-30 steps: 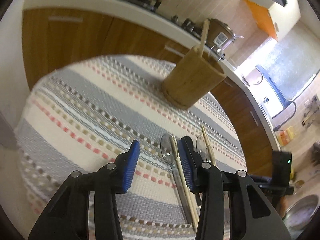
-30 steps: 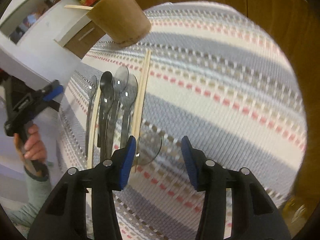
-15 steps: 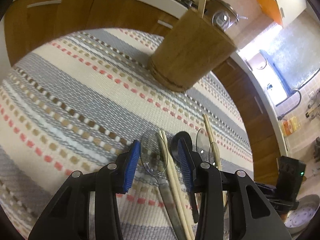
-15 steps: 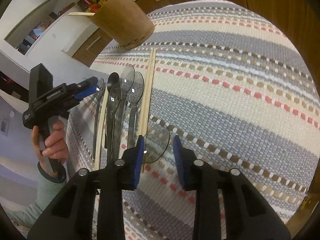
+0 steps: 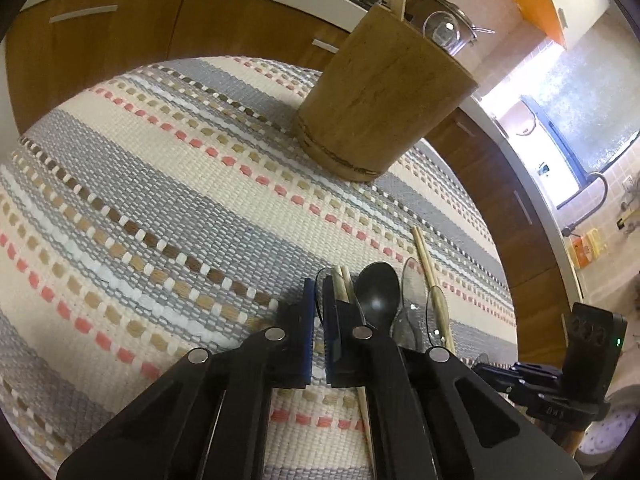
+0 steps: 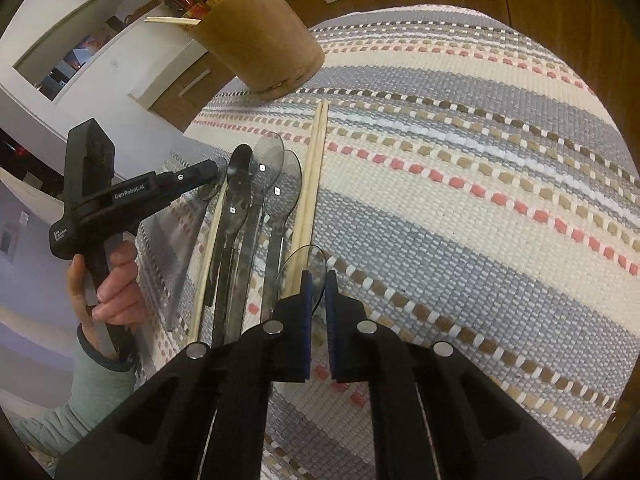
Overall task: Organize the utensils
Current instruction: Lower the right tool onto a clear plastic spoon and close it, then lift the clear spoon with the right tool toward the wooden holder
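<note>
A wooden utensil holder (image 5: 380, 104) stands at the far side of the striped mat; it also shows in the right wrist view (image 6: 256, 36), with a chopstick and a clear spoon in it. Several spoons and chopsticks lie in a row on the mat. My left gripper (image 5: 319, 292) is shut on the bowl of a clear plastic spoon (image 5: 320, 280), beside a chopstick (image 5: 344, 284) and a black spoon (image 5: 378, 292). My right gripper (image 6: 316, 284) is shut on another clear plastic spoon (image 6: 304, 268) at the row's right end, next to a pair of chopsticks (image 6: 314, 168).
The striped woven mat (image 6: 480, 200) covers a round table. Wooden kitchen cabinets (image 5: 120, 40) and a white counter with a pot stand behind it. The left gripper's black body (image 6: 120, 196) and the hand on it show at the left of the right wrist view.
Both grippers have moved down to the row of utensils and closed from open, each onto a clear spoon's bowl. The left one has come closer to the holder.
</note>
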A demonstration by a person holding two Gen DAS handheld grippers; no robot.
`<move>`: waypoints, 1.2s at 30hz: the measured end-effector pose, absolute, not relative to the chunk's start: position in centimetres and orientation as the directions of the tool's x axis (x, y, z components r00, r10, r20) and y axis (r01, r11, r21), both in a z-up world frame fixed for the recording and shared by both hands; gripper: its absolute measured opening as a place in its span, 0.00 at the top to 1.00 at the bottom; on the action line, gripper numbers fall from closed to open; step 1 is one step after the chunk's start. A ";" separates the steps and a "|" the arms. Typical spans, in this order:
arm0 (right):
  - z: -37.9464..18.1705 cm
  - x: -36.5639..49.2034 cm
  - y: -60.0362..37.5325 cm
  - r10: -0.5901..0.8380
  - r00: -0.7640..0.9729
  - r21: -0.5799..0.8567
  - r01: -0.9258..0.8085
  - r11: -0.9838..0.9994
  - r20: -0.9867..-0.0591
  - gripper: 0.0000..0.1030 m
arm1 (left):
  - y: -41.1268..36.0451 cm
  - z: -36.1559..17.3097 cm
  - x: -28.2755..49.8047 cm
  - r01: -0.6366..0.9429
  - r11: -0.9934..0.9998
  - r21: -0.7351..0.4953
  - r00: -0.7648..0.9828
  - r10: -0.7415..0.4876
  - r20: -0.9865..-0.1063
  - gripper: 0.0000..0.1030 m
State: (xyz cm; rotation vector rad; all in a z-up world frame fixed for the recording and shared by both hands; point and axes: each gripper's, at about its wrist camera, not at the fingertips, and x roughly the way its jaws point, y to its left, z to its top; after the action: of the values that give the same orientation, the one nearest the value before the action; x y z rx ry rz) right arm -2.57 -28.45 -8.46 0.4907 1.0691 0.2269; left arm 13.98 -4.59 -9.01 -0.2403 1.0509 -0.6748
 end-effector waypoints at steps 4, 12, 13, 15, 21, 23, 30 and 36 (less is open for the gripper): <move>-7.5 -2.4 -28.7 0.391 0.493 0.473 0.048 0.880 -0.777 0.96 | -3.8 -8.2 13.3 0.413 0.763 -0.497 0.333 -0.635 -0.697 1.00; -6.4 -2.3 -29.4 0.381 0.520 0.472 0.050 0.880 -0.765 0.98 | -2.7 -6.7 11.9 0.450 0.749 -0.486 0.362 -0.650 -0.668 1.00; -6.1 -2.4 -29.5 0.378 0.528 0.472 0.048 0.880 -0.760 0.98 | -2.4 -6.4 11.7 0.452 0.751 -0.481 0.369 -0.648 -0.666 1.00; -5.5 -2.4 -29.6 0.372 0.545 0.466 0.039 0.884 -0.752 0.98 | -2.0 -5.5 11.0 0.465 0.755 -0.463 0.397 -0.645 -0.653 1.00; -4.1 -2.5 -29.5 0.353 0.573 0.443 0.020 0.896 -0.739 0.99 | -1.1 -2.8 9.6 0.488 0.761 -0.428 0.464 -0.642 -0.611 1.00; -4.0 -2.5 -29.4 0.356 0.574 0.447 0.020 0.894 -0.738 0.99 | -1.0 -2.1 9.2 0.498 0.759 -0.420 0.479 -0.644 -0.596 1.00; -1.3 -2.6 -29.2 0.348 0.613 0.436 -0.006 0.900 -0.709 0.99 | -0.6 1.1 7.7 0.511 0.778 -0.365 0.582 -0.626 -0.519 1.00; 2.5 -2.1 -29.2 0.326 0.681 0.411 -0.041 0.911 -0.655 0.99 | -1.0 4.7 6.3 0.484 0.844 -0.230 0.728 -0.534 -0.430 1.00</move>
State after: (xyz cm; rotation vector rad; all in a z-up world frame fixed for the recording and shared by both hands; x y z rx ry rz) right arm -2.12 -29.21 2.47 0.3833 0.7990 0.2114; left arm 6.26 -1.00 4.69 -0.1039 0.5058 -0.5621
